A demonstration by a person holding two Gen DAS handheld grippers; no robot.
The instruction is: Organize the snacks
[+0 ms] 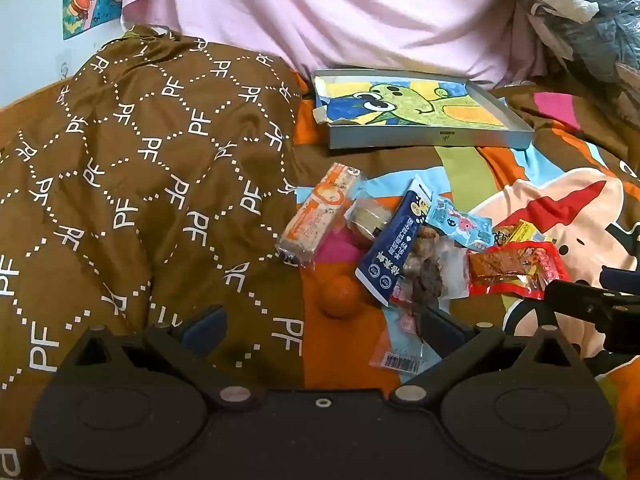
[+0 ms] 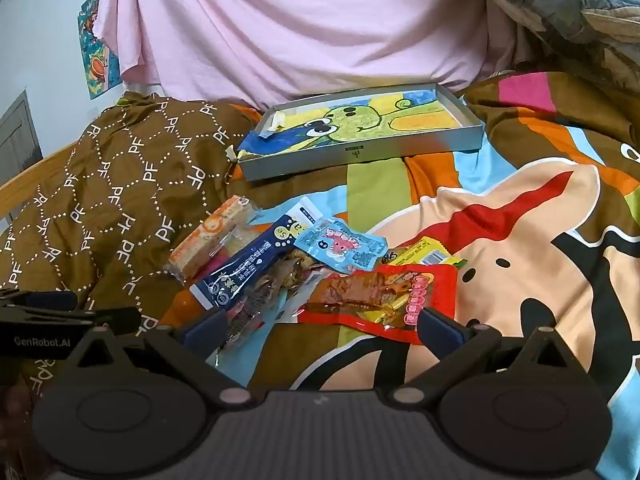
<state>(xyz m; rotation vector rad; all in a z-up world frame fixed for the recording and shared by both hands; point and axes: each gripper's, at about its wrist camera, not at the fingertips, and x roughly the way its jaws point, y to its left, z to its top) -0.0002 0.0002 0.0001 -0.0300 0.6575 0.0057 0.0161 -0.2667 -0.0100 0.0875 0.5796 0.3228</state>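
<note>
- Left wrist view: the left gripper hovers with its fingers spread wide and empty above a small orange fruit, which lies on the bed cover just at the near-left edge of the snack pile.
- Right wrist view: the right gripper is likewise wide open and holds nothing; the red packet lies between and just beyond its fingers, not pinched.
- The snacks sit heaped together on the bed; the shallow grey tray with a cartoon drawing inside lies beyond them, toward 12 o'clock, with no snack in it.
- My judgement: sorting has not begun; the step in hand is choosing and approaching a first item.
- The navy blue packet has its long axis running from about 7 to 1 o'clock in the left view; the orange-and-white bar lies nearly parallel, at its left.
- A next move probably calls for lowering onto a top-lying packet, closing across its short width, and lifting clear of overlapping wrappers.
</note>
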